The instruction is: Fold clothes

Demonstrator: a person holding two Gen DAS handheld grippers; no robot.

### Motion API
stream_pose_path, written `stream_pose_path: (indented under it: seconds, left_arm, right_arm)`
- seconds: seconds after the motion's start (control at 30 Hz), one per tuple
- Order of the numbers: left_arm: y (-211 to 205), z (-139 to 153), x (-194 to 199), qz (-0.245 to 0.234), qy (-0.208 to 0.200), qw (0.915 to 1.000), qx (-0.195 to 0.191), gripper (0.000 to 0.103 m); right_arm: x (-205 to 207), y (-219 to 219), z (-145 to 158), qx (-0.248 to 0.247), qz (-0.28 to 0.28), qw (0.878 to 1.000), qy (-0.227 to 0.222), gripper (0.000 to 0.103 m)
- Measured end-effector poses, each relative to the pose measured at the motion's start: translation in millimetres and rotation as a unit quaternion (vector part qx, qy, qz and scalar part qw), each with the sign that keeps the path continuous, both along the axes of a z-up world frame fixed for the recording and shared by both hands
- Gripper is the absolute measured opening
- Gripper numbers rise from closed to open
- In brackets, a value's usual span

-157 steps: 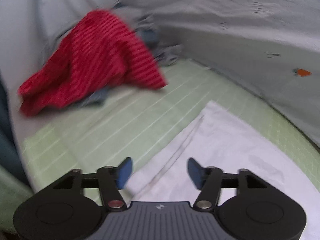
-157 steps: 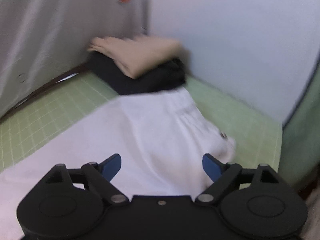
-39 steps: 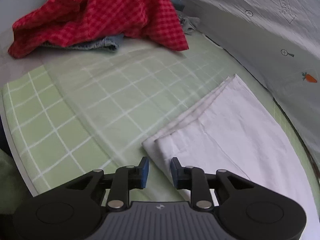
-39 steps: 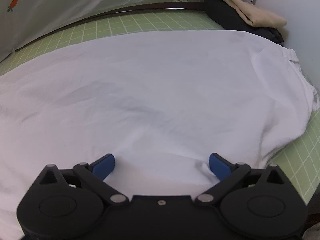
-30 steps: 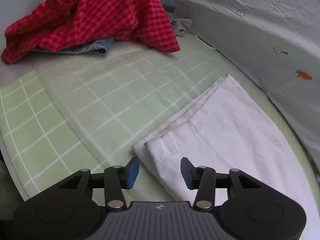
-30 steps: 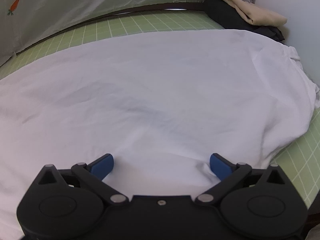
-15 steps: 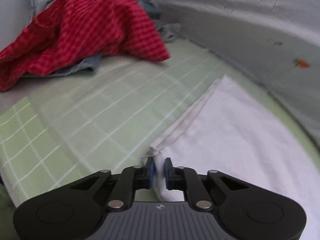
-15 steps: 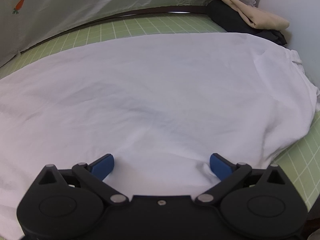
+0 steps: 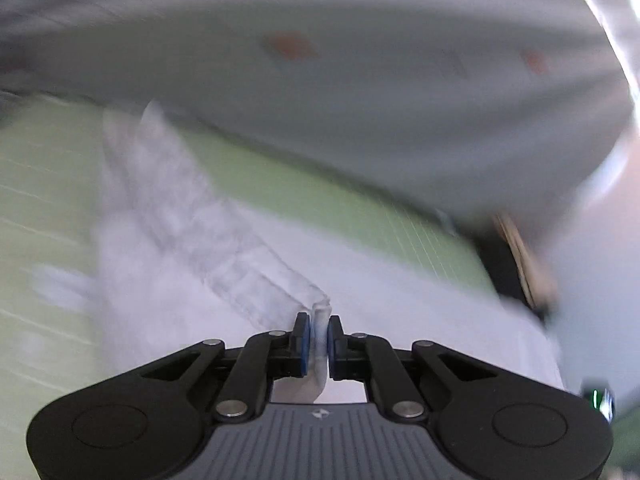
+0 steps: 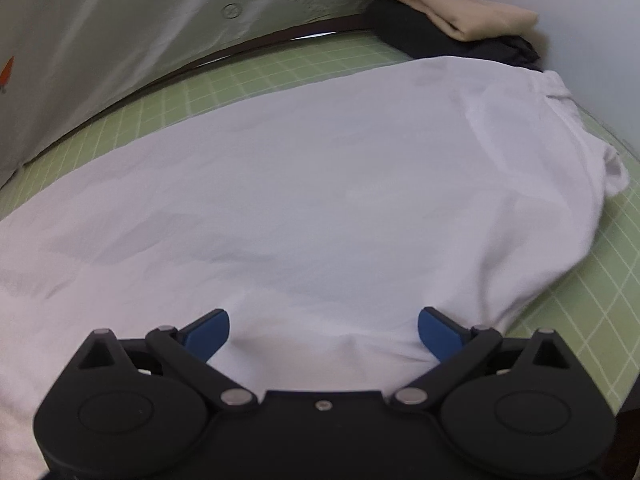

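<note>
Left gripper (image 9: 317, 334): jaws clamped together on a hemmed corner of the white garment (image 9: 224, 256), pinched upright between the blue pads, with a tail of cloth hanging behind them. Hem band running away from the jaws up and to the left, lifted clear of the cloth below; much blur in this view, so edges hard to place exactly.

Right gripper (image 10: 323, 330): jaws wide apart, holding nothing, resting low over the near edge of the white garment (image 10: 320, 184), cloth puckered between the tips.

Beyond the jaws, garment spread flat on the green gridded mat (image 10: 248, 68), long axis running left to right across the right wrist view, bunched end at the far right near a folded tan piece (image 10: 452, 12) atop dark clothes (image 10: 404, 28). Grey cloth backdrop (image 10: 120, 32) behind.

Judged from this: a fold under way, held corner likely bound along the long axis toward the bunched end, left gripper carrying, right one placed to pin the cloth.
</note>
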State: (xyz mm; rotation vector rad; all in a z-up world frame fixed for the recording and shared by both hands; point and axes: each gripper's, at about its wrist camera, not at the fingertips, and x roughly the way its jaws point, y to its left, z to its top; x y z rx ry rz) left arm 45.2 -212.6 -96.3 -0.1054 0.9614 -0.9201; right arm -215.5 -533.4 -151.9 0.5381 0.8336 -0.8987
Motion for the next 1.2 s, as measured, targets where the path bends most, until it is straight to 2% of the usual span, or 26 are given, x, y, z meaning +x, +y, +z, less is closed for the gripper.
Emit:
stream_pose_path:
  seconds: [0.03,0.07,0.13,0.17,0.37,0.43,0.47,0.63,0.73,0.8,0.87,0.97,1.0,1.13,1.2]
  left_arm:
    - [-15.9,0.9,-4.0,-0.030,0.001,0.9995,-0.005,0.009]
    - [-32.2,-13.8,-10.5,-0.063,0.018,0.9977,0.017,0.009]
    - [-59.2,-46.9,-20.7,-0.107,0.056,0.9881,0.095,0.009]
    - [-62.8,-48.9,-22.4,-0.112,0.054,0.9870,0.102,0.010]
    - [-66.8,-51.2,-12.2,-0.098,0.074,0.9888,0.084,0.010]
    - [-66.9,-46.7,-15.9,-0.101,0.065,0.9894,0.081,0.009]
    - [-66.0,-41.3,-18.3,-0.106,0.060,0.9896,0.077,0.009]
    - [-46.0,6.1,-31.7,-0.144,0.040,0.9888,0.006,0.009]
    - [-57.6,-14.4,-38.8,-0.148,0.044,0.9857,0.068,0.010]
    - [-63.9,-45.2,-33.0,-0.136,0.094,0.9801,0.110,0.011]
    - [-60.4,-56.5,-25.2,-0.115,0.127,0.9801,0.099,0.012]
    - [-53.3,-52.7,-20.6,-0.105,0.140,0.9811,0.083,0.025]
    - [-53.5,-48.8,-20.3,-0.102,0.131,0.9824,0.085,0.033]
    - [-51.6,-26.5,-16.4,-0.080,0.098,0.9891,0.075,0.051]
    - [-52.5,-17.4,-10.4,-0.062,0.091,0.9916,0.067,0.069]
  right_arm:
    - [-2.5,-1.7,-0.6,0.001,-0.004,1.000,-0.002,0.102]
    - [-5.0,-3.5,-1.2,0.003,-0.007,1.000,-0.004,0.102]
    - [-8.9,-6.6,-2.9,0.006,-0.010,1.000,-0.006,0.102]
    - [-10.1,-8.2,-4.0,0.007,-0.008,1.000,-0.005,0.102]
    - [-14.5,-9.1,-9.0,0.005,0.014,1.000,0.003,0.102]
    - [-13.3,-10.0,-11.0,0.004,0.019,1.000,0.009,0.102]
    - [-12.6,-10.7,-11.8,0.004,0.021,1.000,0.012,0.102]
    - [-8.9,-13.7,-14.5,0.002,0.026,0.999,0.021,0.103]
    - [-5.7,-13.0,-16.4,-0.005,0.032,0.999,0.031,0.103]
    - [-4.0,-14.0,-16.9,-0.008,0.031,0.999,0.032,0.103]
    - [-3.4,-14.3,-17.3,-0.009,0.030,0.999,0.032,0.103]
    - [-5.0,-13.7,-18.0,-0.011,0.036,0.999,0.031,0.103]
    - [-5.9,-13.5,-18.4,-0.012,0.039,0.999,0.029,0.103]
    - [-10.9,-14.7,-16.7,-0.007,0.046,0.999,0.022,0.103]
    - [-17.8,-15.8,-12.0,-0.001,0.043,0.999,0.004,0.103]
